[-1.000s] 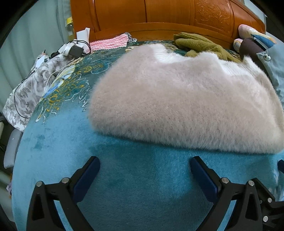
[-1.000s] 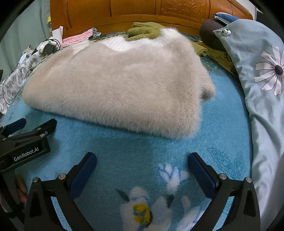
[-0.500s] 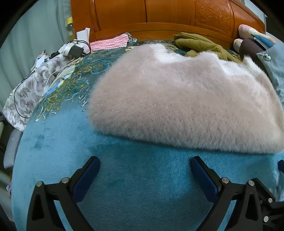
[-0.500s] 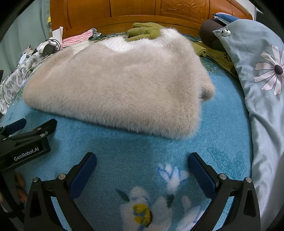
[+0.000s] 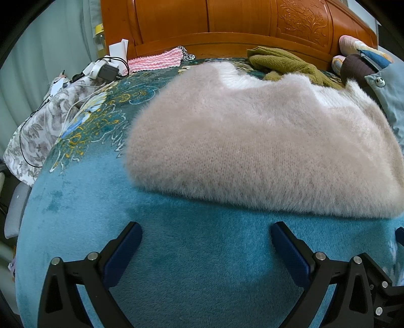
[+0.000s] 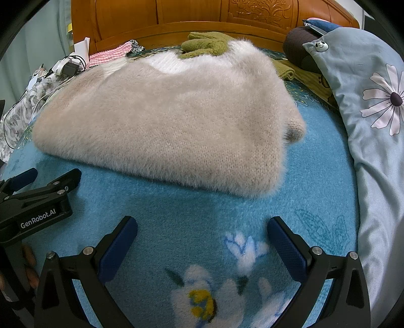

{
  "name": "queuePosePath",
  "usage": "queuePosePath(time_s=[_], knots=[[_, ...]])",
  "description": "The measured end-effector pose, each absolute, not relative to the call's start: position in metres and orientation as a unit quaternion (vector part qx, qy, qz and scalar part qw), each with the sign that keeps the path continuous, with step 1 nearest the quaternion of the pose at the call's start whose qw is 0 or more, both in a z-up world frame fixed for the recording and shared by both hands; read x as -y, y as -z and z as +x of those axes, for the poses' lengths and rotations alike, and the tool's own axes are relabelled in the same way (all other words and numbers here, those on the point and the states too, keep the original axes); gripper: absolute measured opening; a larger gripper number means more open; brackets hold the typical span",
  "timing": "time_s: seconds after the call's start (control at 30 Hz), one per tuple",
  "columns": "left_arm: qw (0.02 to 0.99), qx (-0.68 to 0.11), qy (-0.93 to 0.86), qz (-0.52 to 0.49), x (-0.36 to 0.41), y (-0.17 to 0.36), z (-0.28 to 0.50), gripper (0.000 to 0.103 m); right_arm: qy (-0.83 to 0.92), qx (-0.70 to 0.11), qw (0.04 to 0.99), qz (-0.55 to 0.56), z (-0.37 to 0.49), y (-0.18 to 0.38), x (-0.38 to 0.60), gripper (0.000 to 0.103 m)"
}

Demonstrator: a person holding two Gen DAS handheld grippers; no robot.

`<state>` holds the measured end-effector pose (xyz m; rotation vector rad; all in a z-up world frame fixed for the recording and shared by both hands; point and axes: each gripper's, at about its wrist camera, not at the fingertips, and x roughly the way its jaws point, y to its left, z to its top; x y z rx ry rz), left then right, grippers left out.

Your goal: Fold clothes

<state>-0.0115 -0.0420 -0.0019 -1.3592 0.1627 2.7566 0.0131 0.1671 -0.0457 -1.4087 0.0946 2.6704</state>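
A fluffy beige sweater [image 5: 252, 141] lies folded on the teal blanket [image 5: 192, 252], with its white inner side showing near the collar. It also shows in the right wrist view [image 6: 171, 121], a cuff sticking out at its right side. My left gripper [image 5: 205, 232] is open and empty, just short of the sweater's near edge. My right gripper [image 6: 202, 227] is open and empty over the blanket, also short of the near edge. The left gripper shows at the left of the right wrist view [image 6: 45, 181].
An olive garment [image 5: 285, 63] and a pink knit cloth [image 5: 156, 59] lie by the wooden headboard [image 5: 227, 22]. Chargers and cables [image 5: 103, 70] sit on a floral cloth at the left. A light blue flowered quilt [image 6: 373, 113] runs along the right.
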Motion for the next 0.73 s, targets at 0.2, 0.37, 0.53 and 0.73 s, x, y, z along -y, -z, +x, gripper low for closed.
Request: queuePosePath(time_s=[0.2,0.37,0.53,0.73], knots=[[0.031,-0.053,-0.895,-0.441,0.0416,0.0021,-0.0107,0.103,-0.882,-0.031,0.061,-0.465,0.0134,0.0456,-0.1667,0.103],[0.030,-0.054,-0.895,-0.441,0.0411,0.0020,-0.0104,0.103,-0.882,-0.031,0.060,-0.466,0.0132,0.0457,-0.1670,0.103],[0.030,-0.054,-0.895,-0.441,0.0414,0.0021,-0.0110,0.103,-0.882,-0.031,0.060,-0.466,0.0131,0.0457,-0.1671,0.103],[0.030,-0.056,-0.896,-0.440,0.0414,0.0025,-0.0107,0.103,-0.882,-0.031,0.060,-0.466,0.0127,0.0458,-0.1674,0.103]])
